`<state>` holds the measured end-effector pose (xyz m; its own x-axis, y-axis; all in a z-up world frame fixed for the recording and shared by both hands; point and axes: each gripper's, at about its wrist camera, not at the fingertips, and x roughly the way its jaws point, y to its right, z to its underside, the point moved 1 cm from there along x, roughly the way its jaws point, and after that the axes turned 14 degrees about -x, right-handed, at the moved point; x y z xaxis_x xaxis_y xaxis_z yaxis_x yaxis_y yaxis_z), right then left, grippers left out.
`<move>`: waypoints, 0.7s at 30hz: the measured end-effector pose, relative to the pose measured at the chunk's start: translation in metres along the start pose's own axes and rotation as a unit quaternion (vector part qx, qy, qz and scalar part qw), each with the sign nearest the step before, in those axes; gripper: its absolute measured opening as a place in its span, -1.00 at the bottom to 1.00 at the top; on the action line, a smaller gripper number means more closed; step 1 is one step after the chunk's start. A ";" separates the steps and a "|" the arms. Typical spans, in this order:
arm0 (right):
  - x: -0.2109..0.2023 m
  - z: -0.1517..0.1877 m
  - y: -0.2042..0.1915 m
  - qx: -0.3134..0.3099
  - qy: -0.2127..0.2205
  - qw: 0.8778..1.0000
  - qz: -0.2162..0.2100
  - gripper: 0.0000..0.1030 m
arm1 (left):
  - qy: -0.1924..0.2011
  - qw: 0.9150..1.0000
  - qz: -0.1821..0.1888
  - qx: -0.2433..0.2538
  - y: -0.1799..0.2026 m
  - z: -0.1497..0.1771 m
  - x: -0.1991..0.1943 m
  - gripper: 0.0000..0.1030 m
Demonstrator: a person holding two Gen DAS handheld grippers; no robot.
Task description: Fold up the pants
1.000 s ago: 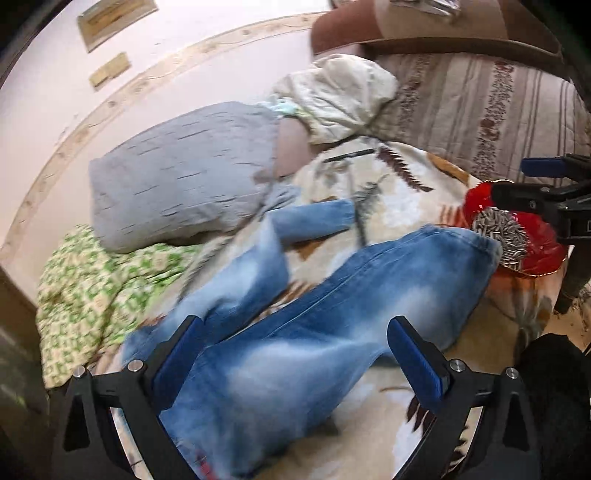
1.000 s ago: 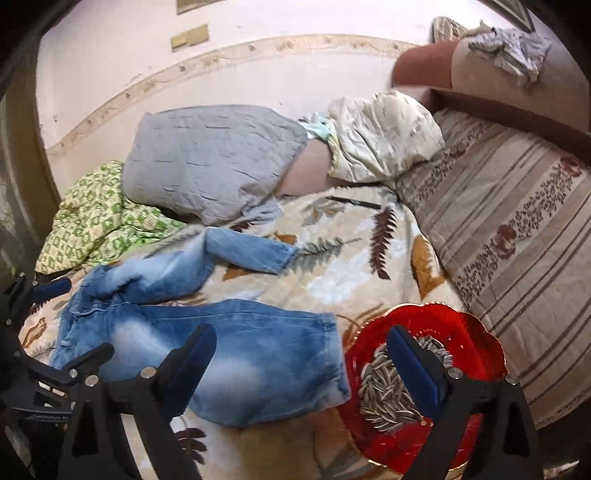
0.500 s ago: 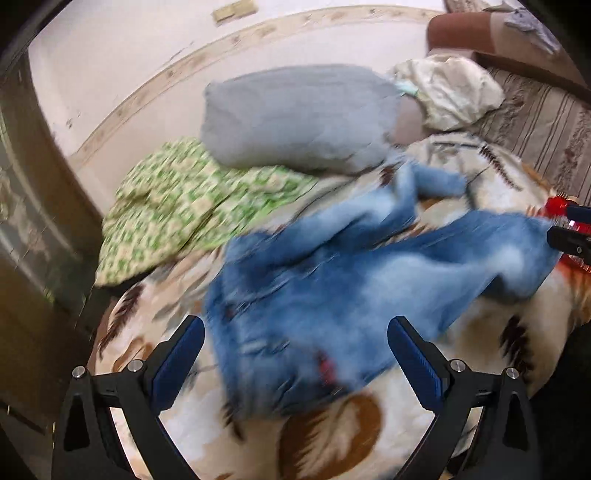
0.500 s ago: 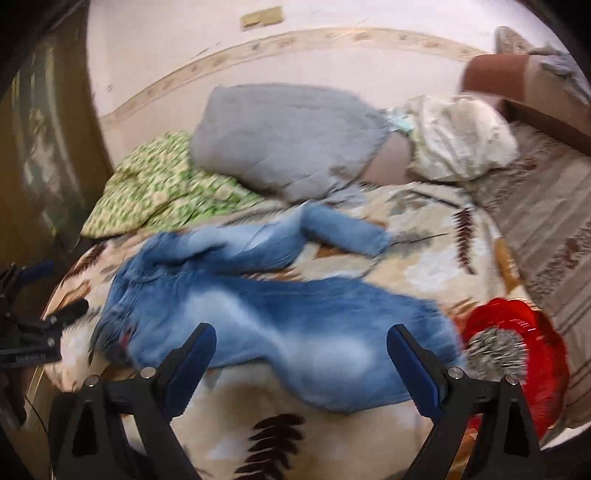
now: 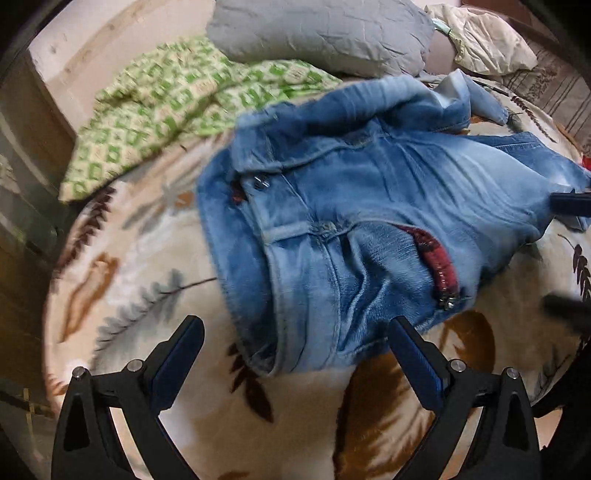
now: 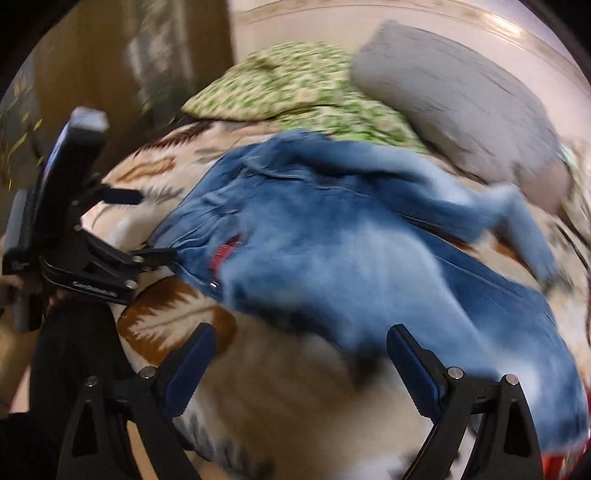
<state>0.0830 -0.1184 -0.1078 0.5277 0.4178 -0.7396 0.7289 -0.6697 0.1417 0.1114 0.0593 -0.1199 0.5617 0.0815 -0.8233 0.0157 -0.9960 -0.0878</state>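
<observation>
A leaf-patterned blanket (image 5: 155,258) covers the bed, and everything here is placed against it. Across its middle lie the blue jeans (image 5: 369,206), unfolded, waistband toward the near-left edge and legs running off to the far right; a red zipper strip (image 5: 437,254) shows at the open fly. At the blanket's far edge rests a grey pillow (image 5: 325,33), with a green-checked cloth (image 5: 177,96) bunched beside it on the left. The left gripper (image 5: 295,354) hovers over the blanket's near edge just short of the waistband, fingers spread wide and empty. The right gripper (image 6: 299,363) hangs above the near leg, likewise released, holding nothing.
</observation>
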 end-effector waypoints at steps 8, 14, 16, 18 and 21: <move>0.087 -0.034 -0.032 -0.027 -0.048 0.998 -0.038 0.13 | -0.055 0.995 0.087 0.004 -0.019 -0.006 0.015 -0.60; 0.047 -0.059 -0.051 -0.016 -0.002 0.995 -0.099 -0.42 | -0.027 0.995 0.090 -0.024 -0.068 -0.003 -0.035 -0.67; 0.049 -0.059 -0.062 -0.008 -0.002 0.994 -0.110 -0.42 | -0.039 0.997 0.068 -0.013 -0.069 0.006 -0.026 -0.64; 0.065 -0.056 -0.072 -0.008 -0.023 0.996 -0.088 -0.35 | -0.050 0.998 0.032 0.009 -0.058 0.016 -0.008 -0.47; 0.061 -0.046 -0.073 0.013 -0.033 0.996 -0.076 -0.16 | -0.006 0.999 -0.031 0.006 -0.050 0.019 -0.018 0.51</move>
<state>0.0817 -0.0159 -0.1331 0.3819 0.4751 -0.7927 0.7860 -0.6182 0.0081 0.0844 0.1085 -0.1110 0.5499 0.1444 -0.8226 0.0408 -0.9884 -0.1463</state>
